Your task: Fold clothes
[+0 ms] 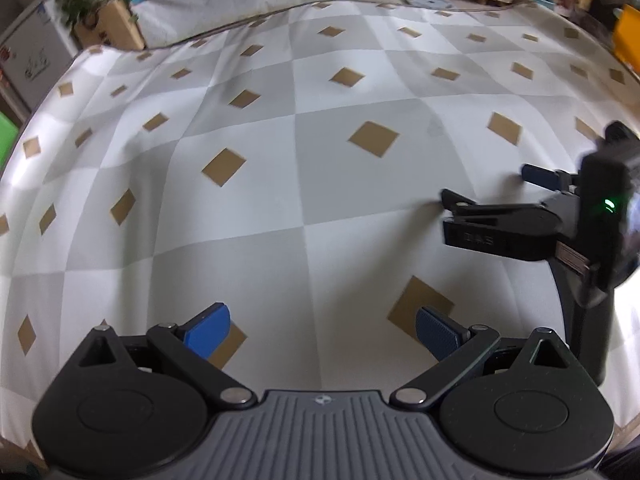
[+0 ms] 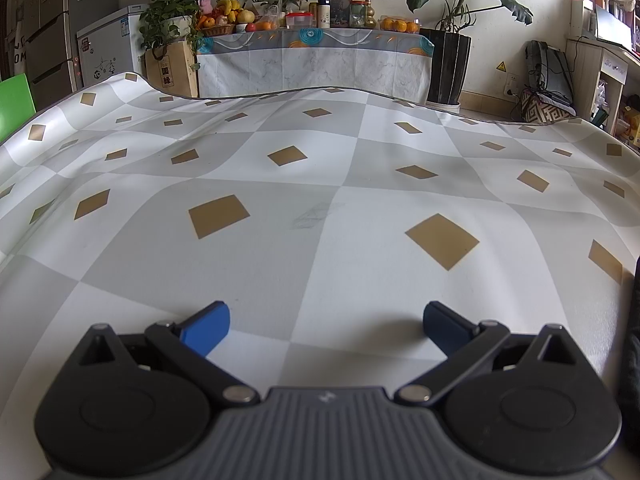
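Checked tablecloth [image 2: 320, 264] fills both views, no clothes in sight. Left gripper [image 1: 322, 334] hovers, jaws apart; right gripper [image 2: 326, 324] likewise. Only the left view catches the other gripper; only the right shows the fruit shelf [image 2: 312, 36].

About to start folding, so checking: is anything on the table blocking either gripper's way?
Nothing visible does. Ahead of the left gripper and right gripper lies only tablecloth; no garment clearly shows.
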